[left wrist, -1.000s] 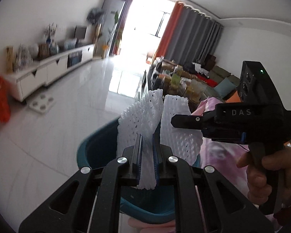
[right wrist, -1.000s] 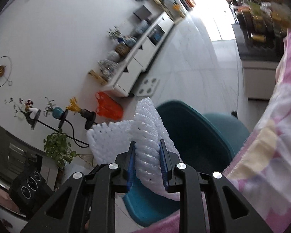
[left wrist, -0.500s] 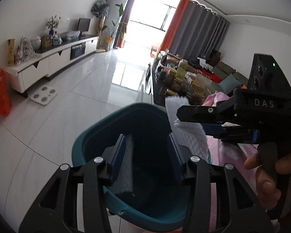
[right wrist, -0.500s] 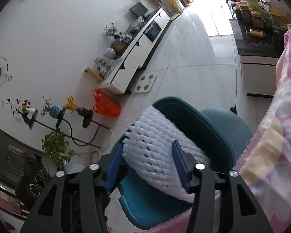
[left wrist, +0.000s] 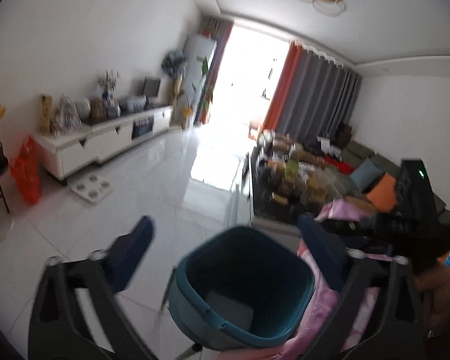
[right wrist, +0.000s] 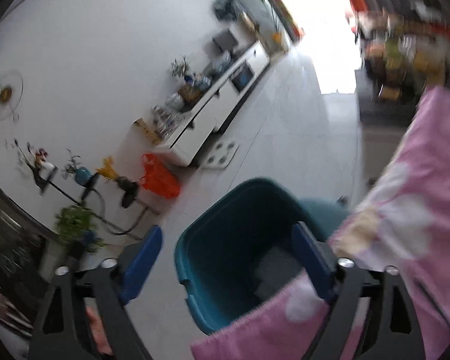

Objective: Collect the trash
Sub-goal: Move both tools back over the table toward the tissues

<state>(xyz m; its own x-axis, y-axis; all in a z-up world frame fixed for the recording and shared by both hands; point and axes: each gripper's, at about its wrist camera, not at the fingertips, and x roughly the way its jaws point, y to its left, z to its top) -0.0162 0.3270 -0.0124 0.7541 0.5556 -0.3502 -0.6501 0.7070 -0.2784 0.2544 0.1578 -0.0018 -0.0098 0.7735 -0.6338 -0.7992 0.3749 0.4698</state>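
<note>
Teal bin (left wrist: 243, 288) stands on the tiled floor against the pink floral cloth (right wrist: 405, 210); pale trash lies at its bottom. Left gripper (left wrist: 225, 258) and right gripper (right wrist: 228, 258) hover above it, jaws wide apart, empty. Risk: a low swing snags the cloth or tips the bin.

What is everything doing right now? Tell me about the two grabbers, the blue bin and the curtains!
left gripper: jaws wide open, holding nothing, above the bin.
right gripper: jaws wide open, holding nothing, above the bin.
teal bin: upright, no lid on it, something pale lying at the bottom.
curtains: pulled aside, bright window showing.
pink floral blanket: draped beside the bin.
</note>
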